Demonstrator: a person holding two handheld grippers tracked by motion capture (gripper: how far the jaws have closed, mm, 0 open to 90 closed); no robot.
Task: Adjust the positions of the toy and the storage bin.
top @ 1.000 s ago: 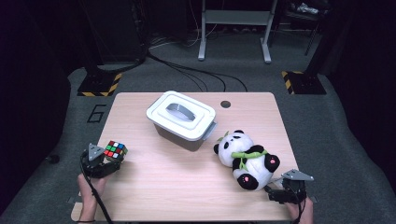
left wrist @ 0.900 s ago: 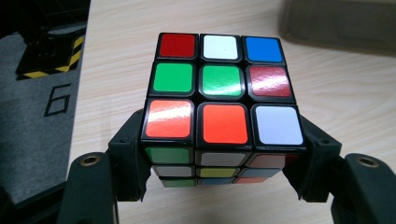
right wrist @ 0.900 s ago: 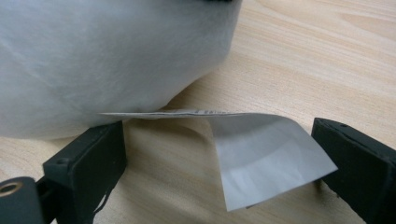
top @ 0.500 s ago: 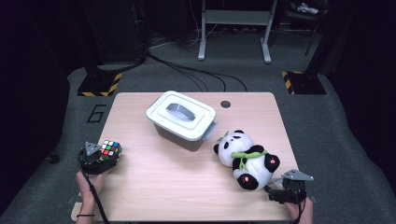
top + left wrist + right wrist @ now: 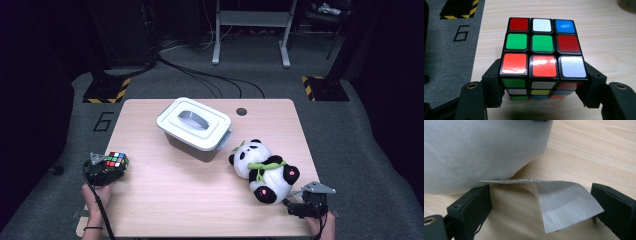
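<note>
Left gripper point(image 5: 541, 100) pinching puzzle cube point(image 5: 542, 55) by opposite side faces, at table's point(image 5: 200, 210) left edge. Rigid, light, slick plastic; likely twists if gripped off-centre. Right gripper point(image 5: 544, 212) spread beside plush panda point(image 5: 262, 170): soft, squashy.

A pale wooden tabletop point(image 5: 165, 200) sits on grey carpet point(image 5: 350, 150), a black "6" point(image 5: 103, 121) marked on the floor just beyond the left tool point(image 5: 104, 174). Farther off, hazard-striped bases point(image 5: 102, 92), black cables point(image 5: 200, 75) and a grey metal stand point(image 5: 250, 20) fade into a dark room.

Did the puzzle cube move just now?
Yes. The puzzle cube, gripped by the left gripper, slid left toward the table edge, farther from the lidded box.
</note>
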